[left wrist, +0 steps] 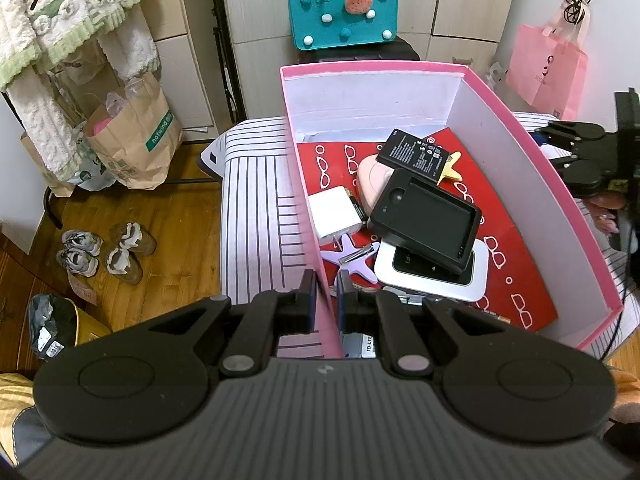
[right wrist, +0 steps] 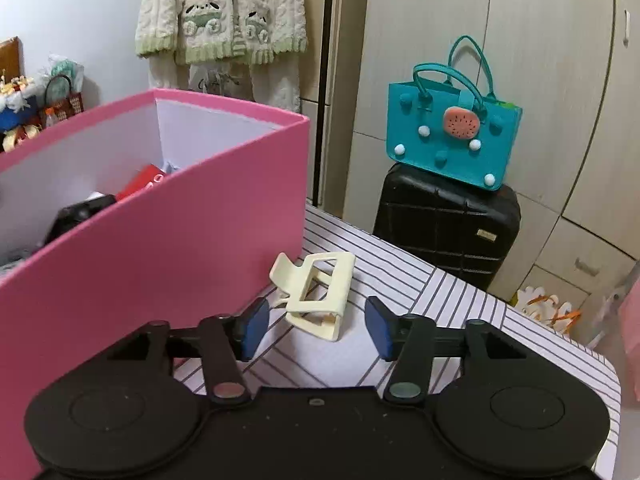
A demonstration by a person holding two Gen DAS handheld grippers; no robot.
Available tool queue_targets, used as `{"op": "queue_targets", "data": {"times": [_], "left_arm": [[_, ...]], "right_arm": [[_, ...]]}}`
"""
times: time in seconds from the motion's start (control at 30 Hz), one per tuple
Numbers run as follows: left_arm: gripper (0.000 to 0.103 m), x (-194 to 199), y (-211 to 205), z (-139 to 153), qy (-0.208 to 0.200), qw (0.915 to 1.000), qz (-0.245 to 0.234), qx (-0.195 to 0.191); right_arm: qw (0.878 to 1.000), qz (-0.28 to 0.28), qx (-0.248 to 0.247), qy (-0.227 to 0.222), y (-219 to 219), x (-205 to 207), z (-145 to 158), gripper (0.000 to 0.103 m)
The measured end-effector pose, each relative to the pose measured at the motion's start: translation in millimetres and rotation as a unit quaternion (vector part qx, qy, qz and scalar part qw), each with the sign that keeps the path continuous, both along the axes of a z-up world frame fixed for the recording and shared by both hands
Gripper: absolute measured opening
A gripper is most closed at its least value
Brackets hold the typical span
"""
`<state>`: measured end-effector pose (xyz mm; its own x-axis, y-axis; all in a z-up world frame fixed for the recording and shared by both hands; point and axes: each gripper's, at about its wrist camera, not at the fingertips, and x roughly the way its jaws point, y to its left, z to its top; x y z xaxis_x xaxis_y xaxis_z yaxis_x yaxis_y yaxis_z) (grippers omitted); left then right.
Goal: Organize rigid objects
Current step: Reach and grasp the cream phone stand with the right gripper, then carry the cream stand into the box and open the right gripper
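the left tongs [left wrist: 325, 300] are seen clamped narrow on the near left wall of the pink box [left wrist: 536, 168], one pad on the outside and one on the inside of the wall. the box stands on a striped tabletop [left wrist: 256, 216]. its floor is covered by a red sheet with white glasses printed on it [left wrist: 516, 264]. on that sheet several rigid things are piled: a black battery [left wrist: 414, 151] leaning over a pale pink case [left wrist: 374, 184], a black charger cradle [left wrist: 426, 216] resting tilted on a white and black device [left wrist: 432, 274], a white power adapter [left wrist: 335, 211] by the left wall, a pale purple star clip [left wrist: 354, 260] just beside it, and a yellow star clip [left wrist: 451, 168] partly hidden behind the battery.

the right tongs [right wrist: 314, 326] are seen spread wide, pads apart and gripping nothing. a cream hair claw [right wrist: 316, 296] lies on the striped tabletop just beyond and between the blue pads [right wrist: 253, 330], untouched by either, close to the outside of the box's right wall. in the left wrist view, the right tongs show at the right edge, outside the box.

behind the tabletop a teal bag [right wrist: 452, 132] sits on a black suitcase [right wrist: 446, 228].
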<state>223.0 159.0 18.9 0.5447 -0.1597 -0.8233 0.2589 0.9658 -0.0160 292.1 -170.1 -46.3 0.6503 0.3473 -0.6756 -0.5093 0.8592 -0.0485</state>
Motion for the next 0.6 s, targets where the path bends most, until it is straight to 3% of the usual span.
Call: {"op": "queue_targets", "data": {"times": [0.4,0.47,0.6], "left_arm": [[0.009,1.9,-0.1,-1.7,0.001,1.0,0.007,-0.006],[0.009,1.7,-0.3,-1.7,0.001,1.0,0.007,-0.006],[0.009,0.6,0.3,-2.1,0.001,0.9999,0.01,-0.009]], "right_arm": [[0.998,-0.036,0.049,0.033,0.0,31.1,-18.8,0.065],[0.998,-0.041,0.049,0.027,-1.2,29.6,-19.4,0.051],[0.996,-0.021,0.072,0.041,-7.8,21.9,-9.2,0.051]]}}
